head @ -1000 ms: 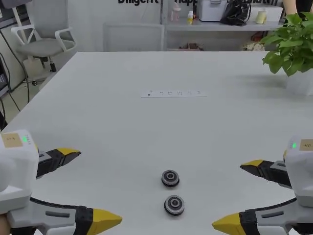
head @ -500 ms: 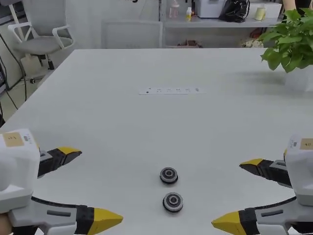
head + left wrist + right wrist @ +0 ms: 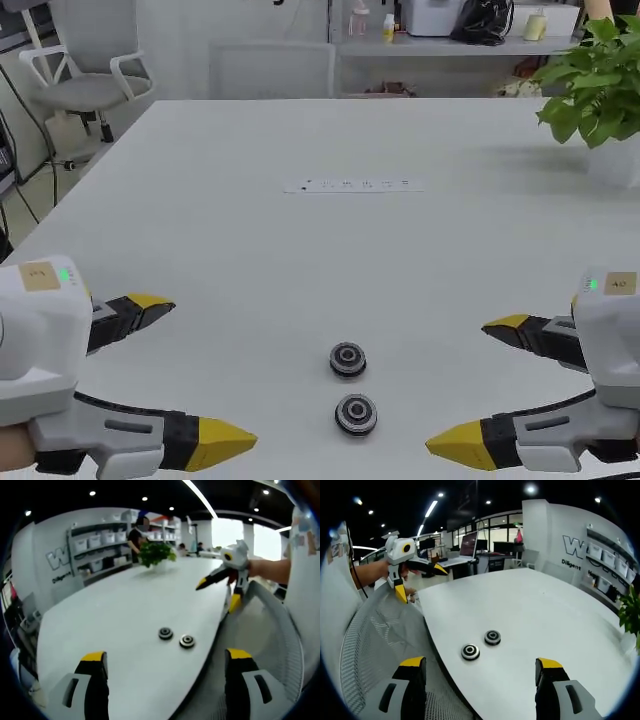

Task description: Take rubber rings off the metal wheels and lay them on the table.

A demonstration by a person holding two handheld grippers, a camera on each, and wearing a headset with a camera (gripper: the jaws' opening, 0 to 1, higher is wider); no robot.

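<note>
left hand-held gripper [image 3: 205,370], right hand-held gripper [image 3: 462,385]: spread wide | wheels [image 3: 348,360] untouched

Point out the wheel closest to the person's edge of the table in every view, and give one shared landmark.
Head view: near wheel, bottom centre, the lower of the pair.
Left gripper view: the right one of the pair, nearer the edge of the table.
Right gripper view: the left one of the pair, nearer the edge.
Shared landmark: potted plant.
</note>
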